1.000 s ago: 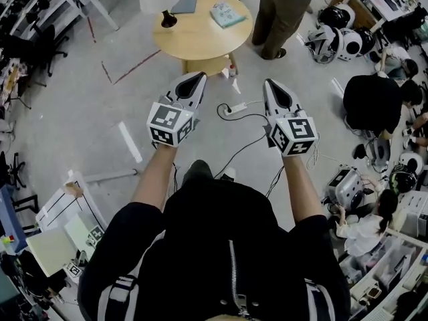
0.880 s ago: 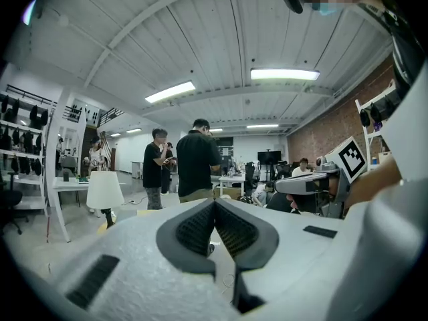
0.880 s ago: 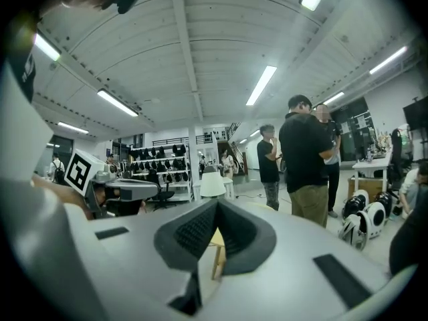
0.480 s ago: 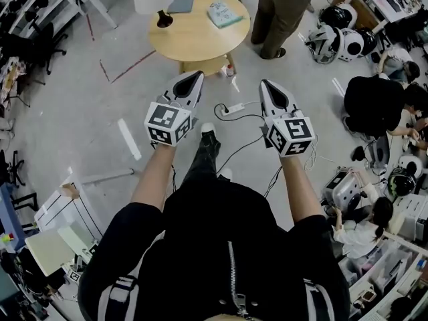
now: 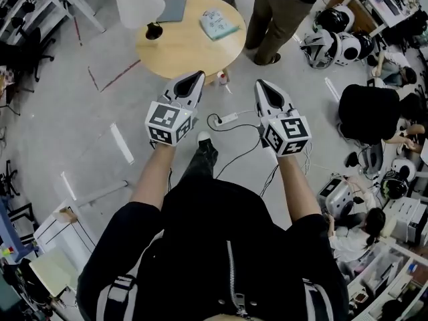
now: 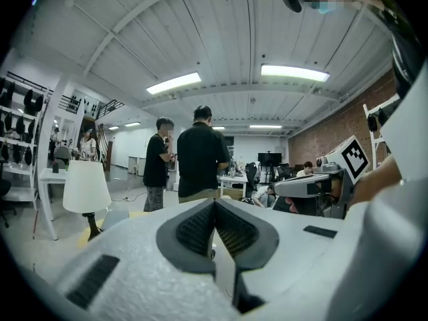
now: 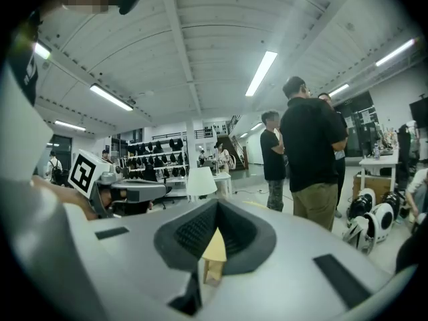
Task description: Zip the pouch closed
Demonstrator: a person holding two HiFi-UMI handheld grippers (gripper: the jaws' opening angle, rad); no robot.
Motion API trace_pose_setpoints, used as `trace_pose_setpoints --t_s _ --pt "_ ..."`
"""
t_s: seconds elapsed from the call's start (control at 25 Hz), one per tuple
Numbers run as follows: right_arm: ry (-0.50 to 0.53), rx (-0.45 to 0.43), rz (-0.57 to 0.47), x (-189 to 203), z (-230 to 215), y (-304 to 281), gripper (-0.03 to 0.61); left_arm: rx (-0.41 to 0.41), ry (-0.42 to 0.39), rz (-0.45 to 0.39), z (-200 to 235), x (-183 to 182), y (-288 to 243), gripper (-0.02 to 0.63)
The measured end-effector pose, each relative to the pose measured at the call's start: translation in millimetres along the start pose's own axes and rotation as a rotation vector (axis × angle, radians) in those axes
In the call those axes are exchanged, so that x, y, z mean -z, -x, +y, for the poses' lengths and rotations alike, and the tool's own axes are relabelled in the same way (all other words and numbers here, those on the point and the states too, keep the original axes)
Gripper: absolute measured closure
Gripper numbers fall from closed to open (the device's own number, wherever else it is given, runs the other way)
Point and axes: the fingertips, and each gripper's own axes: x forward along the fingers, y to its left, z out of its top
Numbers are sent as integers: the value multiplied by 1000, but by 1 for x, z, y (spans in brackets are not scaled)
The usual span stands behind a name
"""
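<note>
The pouch (image 5: 219, 25), pale teal and patterned, lies on the far right part of a round wooden table (image 5: 190, 49) ahead of me. Both grippers are held out at chest height, well short of the table. My left gripper (image 5: 196, 77) has its jaws closed together with nothing in them, as the left gripper view also shows (image 6: 215, 204). My right gripper (image 5: 259, 84) is likewise shut and empty (image 7: 217, 204). The pouch does not show in either gripper view.
A white-shaded lamp (image 5: 139, 4) and a grey flat item (image 5: 172, 9) share the table. A person in dark top and khaki trousers (image 5: 277, 9) stands just right of it. A power strip (image 5: 227, 119) and cables lie on the floor below my grippers. Several seated people and equipment fill the right side.
The table has drifted left in the head view as I step forward, one foot now ahead under the grippers. Both grippers stay shut and side by side.
</note>
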Motion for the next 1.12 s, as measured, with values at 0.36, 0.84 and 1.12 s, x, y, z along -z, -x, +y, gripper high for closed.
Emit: trace_pose_setpoints --t_s 0.36,0.84,1.12 --pt "-14 8 28 -22 -41 -124 574 21 24 31 104 -4 -74 615" --pt "-33 -1 76 -21 -92 -207 574 57 59 81 154 9 -152 615" --pt "8 -151 74 -32 -125 -273 574 -45 78 66 186 8 -202 615"
